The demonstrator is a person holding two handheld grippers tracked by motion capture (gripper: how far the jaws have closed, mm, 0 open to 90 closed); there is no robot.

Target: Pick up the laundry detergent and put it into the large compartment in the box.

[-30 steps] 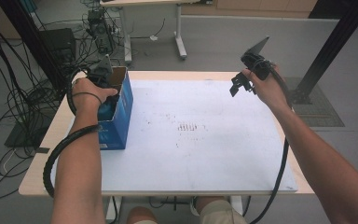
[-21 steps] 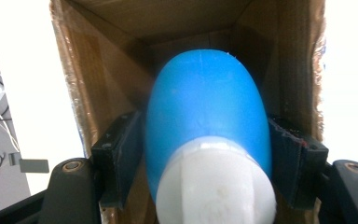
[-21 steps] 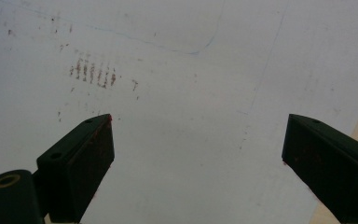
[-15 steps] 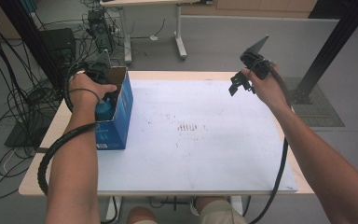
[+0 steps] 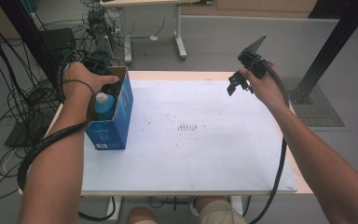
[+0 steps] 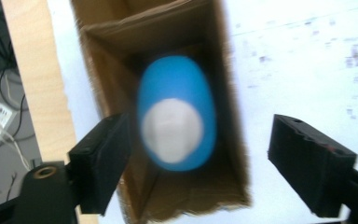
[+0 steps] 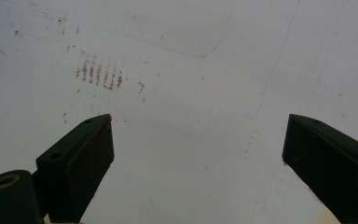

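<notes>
Now the left gripper [image 6: 200, 158] is hovering higher above the blue box [image 5: 114, 119] than a second ago, its jaws just opening, apparently clear of the blue bottle [image 6: 177, 119] standing inside; the right gripper [image 7: 198, 154] is holding wide open over the table [image 5: 205, 154].

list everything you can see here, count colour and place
bottle: 1, blue with white cap, upright inside the box
box: 1, blue cardboard, open top, left side of the table
table: 1, white sheet with dark smudges on a wooden top
second table: 1, pale wood, behind on the grey floor
cables: many, black, floor at left
left tool: 1, black, jaws have just been opening, apart over the bottle
right tool: 1, black, open, held above the table's far right
</notes>
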